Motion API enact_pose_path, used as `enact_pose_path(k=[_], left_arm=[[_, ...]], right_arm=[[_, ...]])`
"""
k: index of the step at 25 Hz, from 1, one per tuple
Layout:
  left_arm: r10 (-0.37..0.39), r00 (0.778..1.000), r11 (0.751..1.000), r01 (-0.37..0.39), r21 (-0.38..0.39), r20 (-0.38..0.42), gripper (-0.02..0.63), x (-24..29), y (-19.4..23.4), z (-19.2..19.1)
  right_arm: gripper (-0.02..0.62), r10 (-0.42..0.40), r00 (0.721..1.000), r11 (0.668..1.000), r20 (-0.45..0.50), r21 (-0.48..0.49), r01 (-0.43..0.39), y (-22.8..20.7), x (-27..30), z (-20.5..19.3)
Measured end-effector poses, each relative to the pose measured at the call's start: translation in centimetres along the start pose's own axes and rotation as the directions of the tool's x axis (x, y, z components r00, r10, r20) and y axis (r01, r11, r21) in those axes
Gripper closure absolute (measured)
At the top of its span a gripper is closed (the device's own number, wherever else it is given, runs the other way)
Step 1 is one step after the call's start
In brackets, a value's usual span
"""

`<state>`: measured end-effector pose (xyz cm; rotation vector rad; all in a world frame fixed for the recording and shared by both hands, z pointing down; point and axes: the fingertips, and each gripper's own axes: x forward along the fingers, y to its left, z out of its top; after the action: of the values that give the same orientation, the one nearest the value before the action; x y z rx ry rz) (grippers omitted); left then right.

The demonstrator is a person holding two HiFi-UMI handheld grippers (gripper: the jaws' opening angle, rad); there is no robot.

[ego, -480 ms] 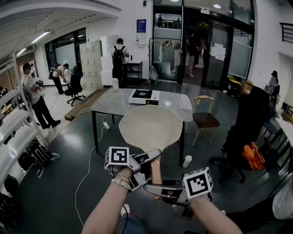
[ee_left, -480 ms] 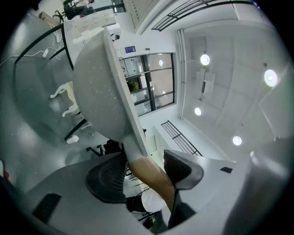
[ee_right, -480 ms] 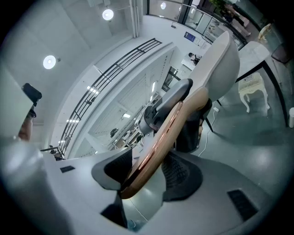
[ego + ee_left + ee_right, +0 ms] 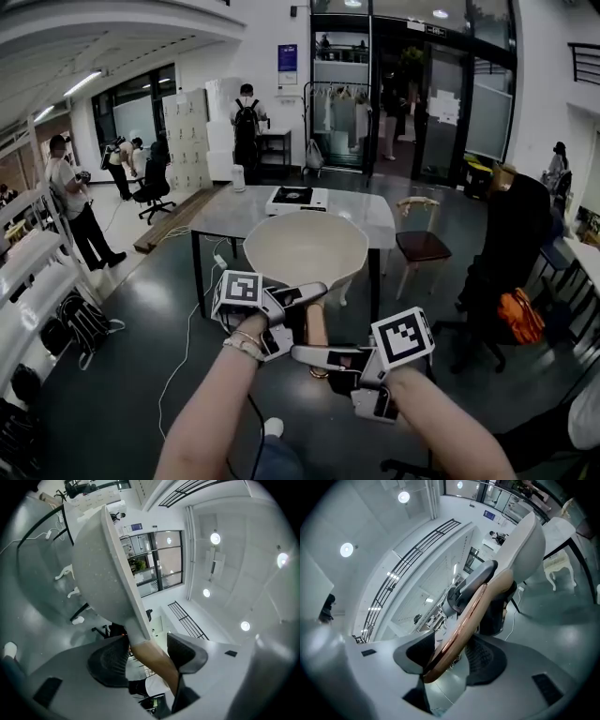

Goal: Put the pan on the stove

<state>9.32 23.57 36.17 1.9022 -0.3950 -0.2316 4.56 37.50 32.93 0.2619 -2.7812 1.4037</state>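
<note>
Table (image 4: 230,212) of grey stone on dark legs stands ahead, and the white stove (image 4: 296,199) with its black top sits near the table's far edge, about midway along. A wooden chair (image 4: 419,246) stands at the table's right end, a white cable (image 4: 184,347) trails over the floor by its left end, and a clothes rack (image 4: 339,112) stands beyond. The cream pan (image 4: 305,246) hangs in the air before the table's near edge, its bowl covering much of the top in the head view. The pan's copper-brown handle (image 4: 317,330) runs back toward the person. The left gripper (image 4: 298,305) pinches the handle close behind the bowl. The right gripper (image 4: 314,356) clamps the handle's tail end, coming in from the opposite side.
</note>
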Motion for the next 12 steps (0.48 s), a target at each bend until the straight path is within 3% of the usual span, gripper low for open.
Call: enact_pose_path(k=[12], left_arm=[[0.005, 0.999, 1.000, -0.005, 0.003, -0.033, 0.342, 0.5, 0.9, 3.2]], right_arm=[[0.382, 0.000, 0.999, 1.000, 0.044, 0.006, -0.001, -1.5, 1.7, 2.9]])
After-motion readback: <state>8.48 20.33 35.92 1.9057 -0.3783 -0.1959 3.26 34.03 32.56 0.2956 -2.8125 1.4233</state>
